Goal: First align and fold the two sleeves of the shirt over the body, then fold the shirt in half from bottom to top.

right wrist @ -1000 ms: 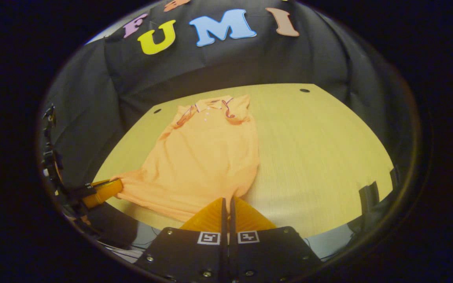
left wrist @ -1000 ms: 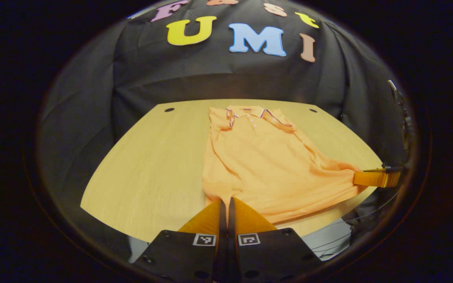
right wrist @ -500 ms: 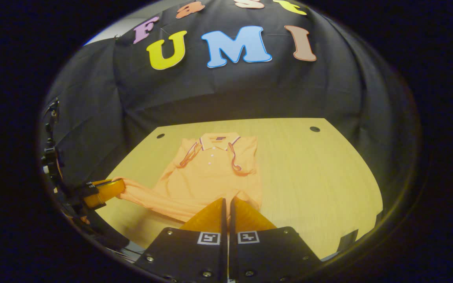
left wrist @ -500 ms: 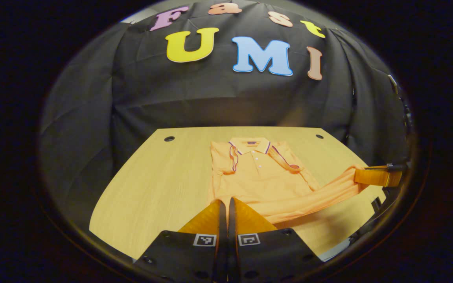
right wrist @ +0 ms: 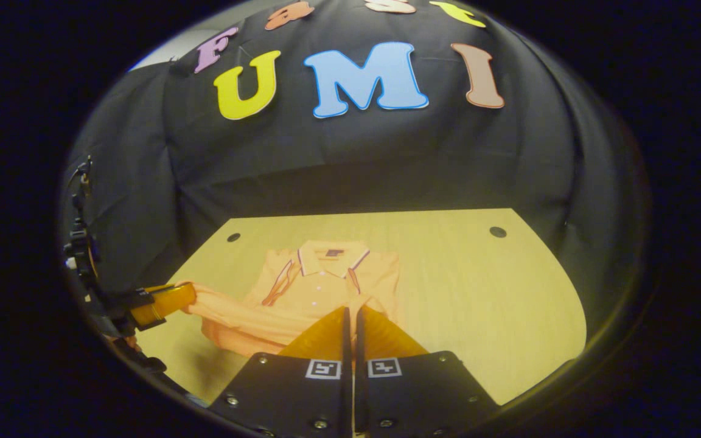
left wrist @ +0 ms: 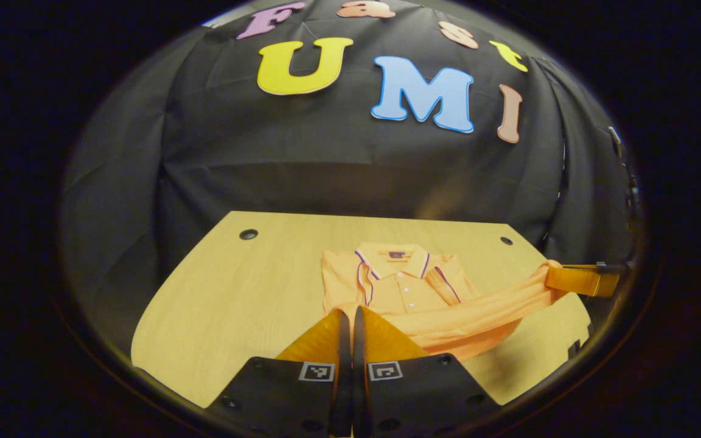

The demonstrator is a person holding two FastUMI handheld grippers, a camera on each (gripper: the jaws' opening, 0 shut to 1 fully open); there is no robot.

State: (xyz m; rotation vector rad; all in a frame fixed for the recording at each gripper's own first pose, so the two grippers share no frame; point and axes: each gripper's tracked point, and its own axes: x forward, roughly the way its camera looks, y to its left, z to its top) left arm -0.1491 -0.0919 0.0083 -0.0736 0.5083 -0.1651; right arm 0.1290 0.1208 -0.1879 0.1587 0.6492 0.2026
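Shirt [left wrist: 399,292], orange polo, lies on the light wood tabletop [left wrist: 235,298], collar toward the black cloth wall. Both sleeves are folded in over the chest. The bottom hem is raised off the tabletop and stretched as a band between the two grippers, above the lower body of the shirt.

Left gripper [left wrist: 348,319]: in the left gripper view its two fingers are pressed together at the bottom, clenched on the left corner of the hem; fabric runs out from between them to the right. The right gripper shows at the far right edge of this view [left wrist: 582,281], with the other hem corner bunched at its tip.

Right gripper [right wrist: 350,316]: in the right gripper view its fingers are likewise pressed tight together, grasping the right hem corner. The left gripper shows at the left edge [right wrist: 162,302], hem fabric at its tip.

Collar and button placket are uncovered in both views. Two dark round holes sit near the tabletop's far corners.
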